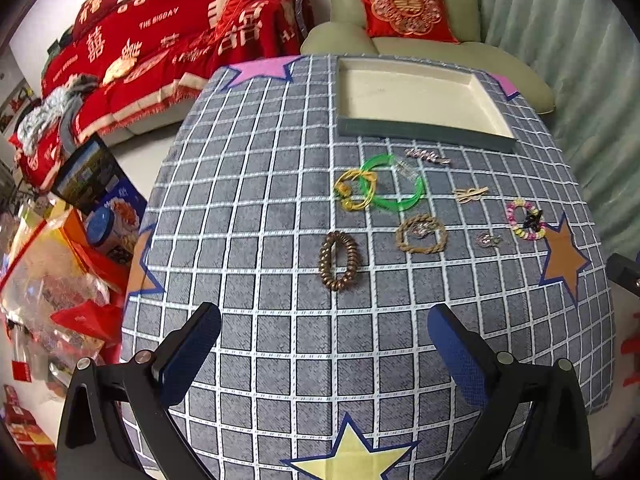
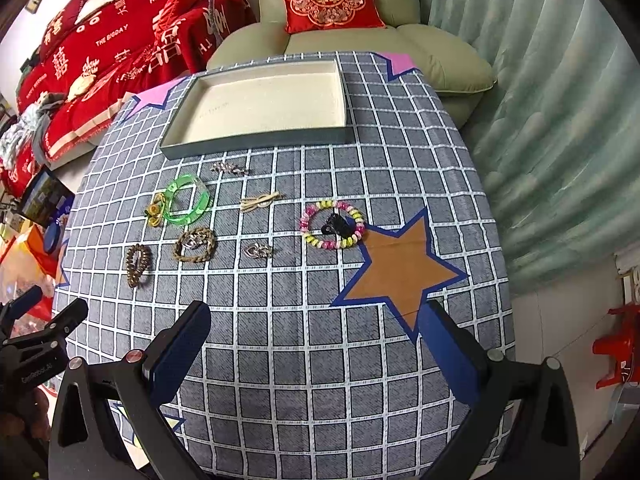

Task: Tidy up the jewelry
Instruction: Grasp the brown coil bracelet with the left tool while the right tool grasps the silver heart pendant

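Note:
Several pieces of jewelry lie on the grey checked tablecloth: a brown spiral hair tie, a green bangle, a yellow cord bracelet, a braided brown bracelet, a pink-and-yellow bead bracelet, and small metal clips. An empty shallow box sits at the far side. My left gripper is open above the cloth, short of the hair tie. My right gripper is open, short of the bead bracelet.
A green armchair with a red cushion stands behind the table. A red-covered sofa is at the left. Boxes and bags crowd the floor left of the table. A curtain hangs at the right.

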{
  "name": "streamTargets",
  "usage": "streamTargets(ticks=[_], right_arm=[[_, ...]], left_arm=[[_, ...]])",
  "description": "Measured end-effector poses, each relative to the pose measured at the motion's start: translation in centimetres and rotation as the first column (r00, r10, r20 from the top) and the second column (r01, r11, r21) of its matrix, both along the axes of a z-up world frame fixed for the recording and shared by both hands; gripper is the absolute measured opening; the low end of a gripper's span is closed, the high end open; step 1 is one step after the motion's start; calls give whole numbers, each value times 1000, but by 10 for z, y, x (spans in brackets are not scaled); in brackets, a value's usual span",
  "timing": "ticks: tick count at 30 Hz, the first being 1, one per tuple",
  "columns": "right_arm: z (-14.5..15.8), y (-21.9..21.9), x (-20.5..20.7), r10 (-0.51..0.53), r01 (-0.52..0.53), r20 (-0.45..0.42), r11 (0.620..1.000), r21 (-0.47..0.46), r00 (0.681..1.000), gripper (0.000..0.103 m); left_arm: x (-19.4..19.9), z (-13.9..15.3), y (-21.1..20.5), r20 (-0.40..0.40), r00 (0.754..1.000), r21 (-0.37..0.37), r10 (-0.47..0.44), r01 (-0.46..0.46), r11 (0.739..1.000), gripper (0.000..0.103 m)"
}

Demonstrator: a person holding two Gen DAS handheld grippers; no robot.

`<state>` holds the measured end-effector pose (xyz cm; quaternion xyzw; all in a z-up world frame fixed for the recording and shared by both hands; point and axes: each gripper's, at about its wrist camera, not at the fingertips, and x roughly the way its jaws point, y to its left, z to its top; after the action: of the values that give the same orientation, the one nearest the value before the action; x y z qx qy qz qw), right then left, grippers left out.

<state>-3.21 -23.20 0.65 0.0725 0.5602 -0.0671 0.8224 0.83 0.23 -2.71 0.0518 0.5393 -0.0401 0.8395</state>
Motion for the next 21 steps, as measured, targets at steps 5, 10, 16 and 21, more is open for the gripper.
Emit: streamTargets(ticks=[5, 10, 16, 21], right_arm=[[-12, -8, 7, -10, 11, -45, 1000, 24, 999, 103], [-29, -11, 18, -5, 10, -93, 999, 50, 996, 103], [-55, -13, 31, -3, 13, -142, 997, 71, 990, 103], [-80, -6, 46, 8, 11, -167, 994, 110, 986, 103]], left_arm=[[12, -12, 8, -39, 999, -9, 26, -27, 1000, 103], [28, -26, 11, -70, 996, -6, 49, -50, 999, 103], [43, -49, 10, -104, 994, -9, 45, -46, 999, 103], [50, -66, 4, -109, 994, -4, 11, -11, 1000, 103]])
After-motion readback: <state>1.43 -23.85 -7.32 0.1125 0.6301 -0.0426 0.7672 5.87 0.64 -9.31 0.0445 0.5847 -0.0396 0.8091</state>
